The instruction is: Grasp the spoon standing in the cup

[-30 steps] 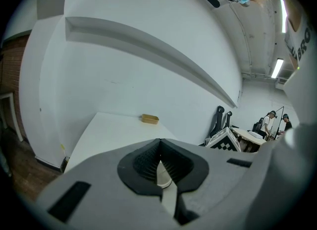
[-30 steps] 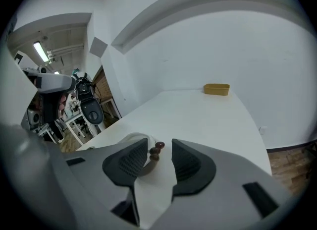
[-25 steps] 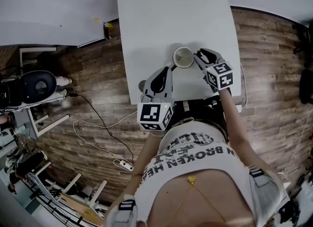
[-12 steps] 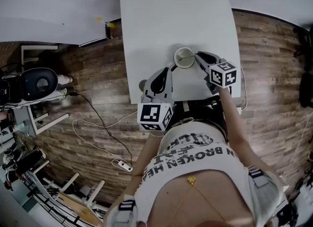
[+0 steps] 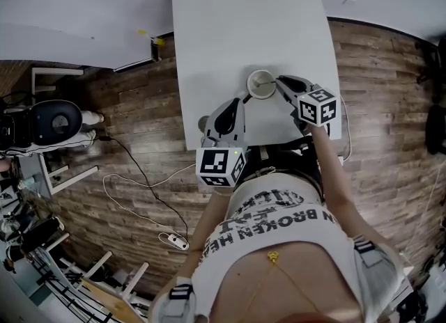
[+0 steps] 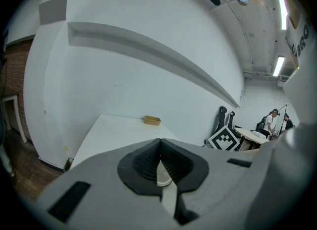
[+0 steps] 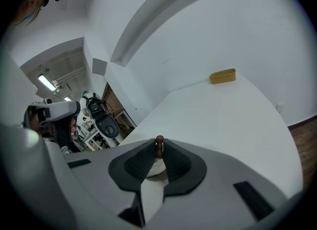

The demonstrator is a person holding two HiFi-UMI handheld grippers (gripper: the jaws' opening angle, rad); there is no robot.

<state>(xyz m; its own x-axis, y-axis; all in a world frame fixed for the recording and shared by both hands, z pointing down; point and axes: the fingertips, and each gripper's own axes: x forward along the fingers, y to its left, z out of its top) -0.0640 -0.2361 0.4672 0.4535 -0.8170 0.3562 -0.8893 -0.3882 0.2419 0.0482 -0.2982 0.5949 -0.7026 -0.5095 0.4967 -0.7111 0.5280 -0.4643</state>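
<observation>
Moved since the earlier frames: right gripper [image 5: 279,81] only. Its marker cube has rolled, and its jaws have just been closing onto the spoon [image 7: 159,140]. Left gripper [image 5: 241,99] and cup [image 5: 260,85] are unshifted.

1. White table [image 5: 209,36]. It bears the cup near its front edge, within reach of both hands.
2. Left gripper. Its jaws are drawn together on a pale part of the cup's near-left side, rim or handle, cannot tell which. It is probably steadying the cup against tipping.
3. Right gripper. It is angled down over the cup's right side, with its pads pinching the spoon's stem just under the knob.
4. Cup. Upright.
5. Spoon. Brown, standing in the cup with its knob topmost. The grasp appears made.
</observation>
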